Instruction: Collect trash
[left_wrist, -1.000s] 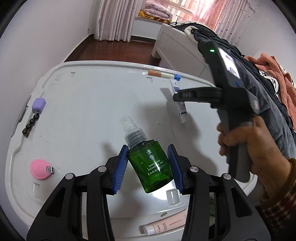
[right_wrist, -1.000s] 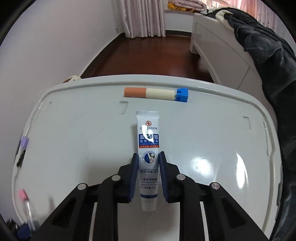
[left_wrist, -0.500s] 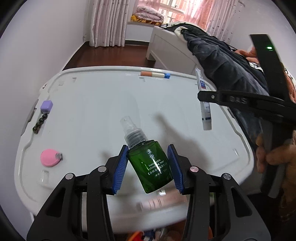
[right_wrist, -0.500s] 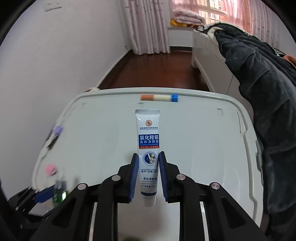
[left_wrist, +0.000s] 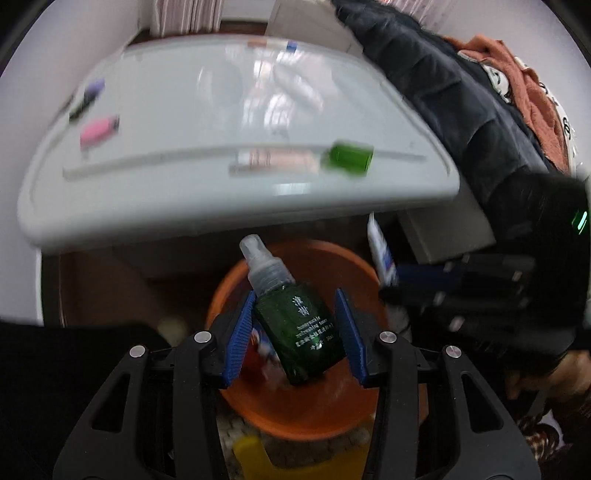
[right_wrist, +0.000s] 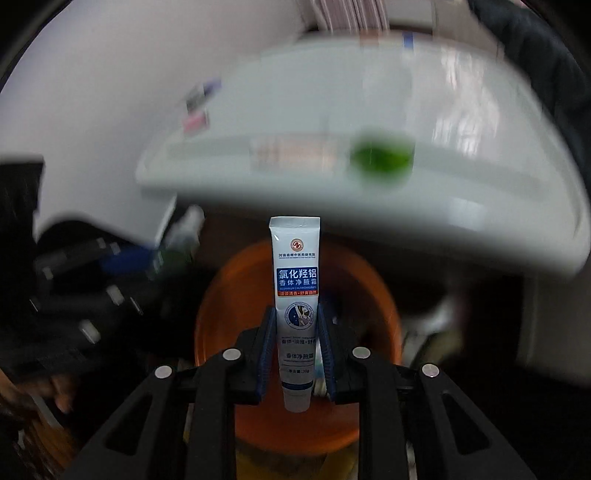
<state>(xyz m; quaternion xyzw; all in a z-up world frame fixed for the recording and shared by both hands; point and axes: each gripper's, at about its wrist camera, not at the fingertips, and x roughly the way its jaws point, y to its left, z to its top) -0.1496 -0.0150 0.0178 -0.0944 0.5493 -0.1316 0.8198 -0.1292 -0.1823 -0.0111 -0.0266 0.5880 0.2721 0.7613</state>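
Note:
My left gripper (left_wrist: 294, 295) is shut on a dark green spray bottle (left_wrist: 299, 332), which tilts with its clear cap up and to the left. It hangs over an orange bin (left_wrist: 303, 413) below the white table's front edge. My right gripper (right_wrist: 296, 308) is shut on a white and blue tube (right_wrist: 297, 280), held upright over the same orange bin (right_wrist: 221, 295). In the left wrist view the tube (left_wrist: 380, 251) and the right gripper (left_wrist: 424, 280) hang close on the right. The left gripper (right_wrist: 122, 262) shows blurred at the left of the right wrist view.
The white table (left_wrist: 221, 203) still carries a pink tube (left_wrist: 277, 158), a green item (left_wrist: 349, 157), a pink item (left_wrist: 98, 129) and a purple one (left_wrist: 92, 86). Dark clothes (left_wrist: 461, 92) lie on the right. Something yellow (left_wrist: 251, 458) sits beside the bin.
Both grippers have pulled back off the tabletop and past its front edge with the bottle and the tube still gripped. They now hang over the orange bin, close together.

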